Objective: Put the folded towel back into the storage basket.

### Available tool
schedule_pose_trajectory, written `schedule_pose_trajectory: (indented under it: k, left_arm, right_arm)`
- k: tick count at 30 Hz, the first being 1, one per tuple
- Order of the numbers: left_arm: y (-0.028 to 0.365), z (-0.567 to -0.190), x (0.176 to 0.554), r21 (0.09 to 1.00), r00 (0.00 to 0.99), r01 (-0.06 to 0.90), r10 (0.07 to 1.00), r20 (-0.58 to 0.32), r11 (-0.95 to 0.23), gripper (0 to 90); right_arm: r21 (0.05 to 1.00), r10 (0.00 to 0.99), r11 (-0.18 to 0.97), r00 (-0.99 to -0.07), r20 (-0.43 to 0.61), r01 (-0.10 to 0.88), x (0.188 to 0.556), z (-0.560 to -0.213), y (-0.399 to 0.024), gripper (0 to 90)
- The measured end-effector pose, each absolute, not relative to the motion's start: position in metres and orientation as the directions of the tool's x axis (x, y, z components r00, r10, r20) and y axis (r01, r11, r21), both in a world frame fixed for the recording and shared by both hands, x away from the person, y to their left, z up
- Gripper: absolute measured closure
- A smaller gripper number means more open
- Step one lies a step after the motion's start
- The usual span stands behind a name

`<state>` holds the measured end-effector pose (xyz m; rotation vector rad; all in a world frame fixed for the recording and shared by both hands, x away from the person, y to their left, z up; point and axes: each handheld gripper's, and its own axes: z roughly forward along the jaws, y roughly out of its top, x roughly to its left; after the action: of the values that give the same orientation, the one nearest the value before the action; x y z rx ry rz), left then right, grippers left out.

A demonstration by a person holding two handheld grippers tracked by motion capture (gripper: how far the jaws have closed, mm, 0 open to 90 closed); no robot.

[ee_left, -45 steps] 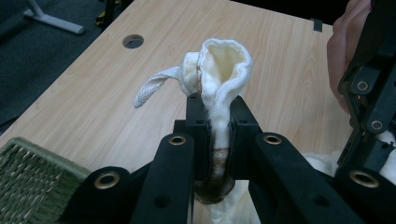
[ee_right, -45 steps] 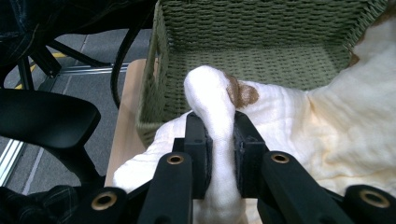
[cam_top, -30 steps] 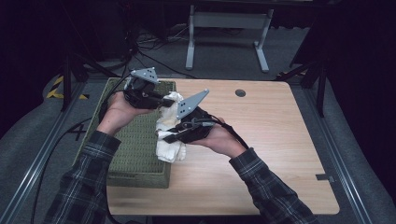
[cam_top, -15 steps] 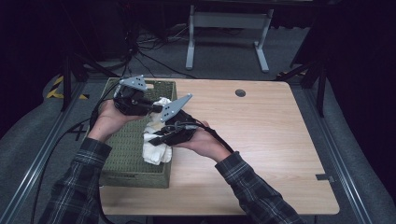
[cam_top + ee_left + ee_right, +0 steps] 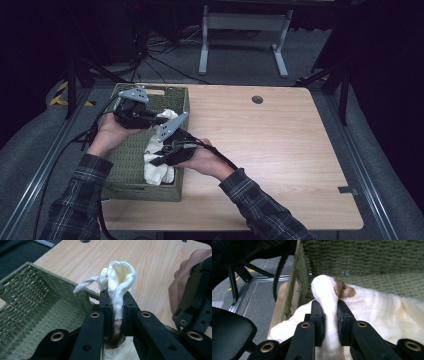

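Both grippers' fingers [image 5: 116, 305] pinch cloth [image 5: 159, 167] – over basket [image 5: 127, 150].

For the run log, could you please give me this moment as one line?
left tongs: shut on towel | right tongs: shut on towel | towel: partly inside green basket | table
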<state>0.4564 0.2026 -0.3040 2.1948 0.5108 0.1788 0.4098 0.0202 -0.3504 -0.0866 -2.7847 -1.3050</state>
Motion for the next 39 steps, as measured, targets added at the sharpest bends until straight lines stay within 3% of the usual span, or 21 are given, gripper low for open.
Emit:
schedule_pose_trajectory:
  k: [9,17,26,39]
  left_arm:
    - [0.2,-0.307,0.458,0.771,0.909,0.298,0.413,-0.051,-0.562,82.4]
    - [0.197,-0.309,0.46,0.767,0.909,0.304,0.413,-0.056,-0.566,82.5]
    - [0.194,-0.31,0.464,0.763,0.902,0.318,0.428,-0.06,-0.563,82.3]
    - [0.197,-0.314,0.475,0.747,0.869,0.368,0.491,-0.065,-0.553,82.1]
  right_arm:
    - [0.753,0.033,0.652,-0.996,0.085,0.086,0.41,-0.364,0.017,77.1]
    - [0.75,0.063,0.653,-0.994,0.084,0.105,0.413,-0.363,0.012,52.8]
    - [0.764,0.1,0.636,-0.993,0.059,0.11,0.416,-0.348,-0.014,39.6]
    - [0.781,0.164,0.613,-0.986,0.02,0.117,0.42,-0.336,-0.069,32.4]
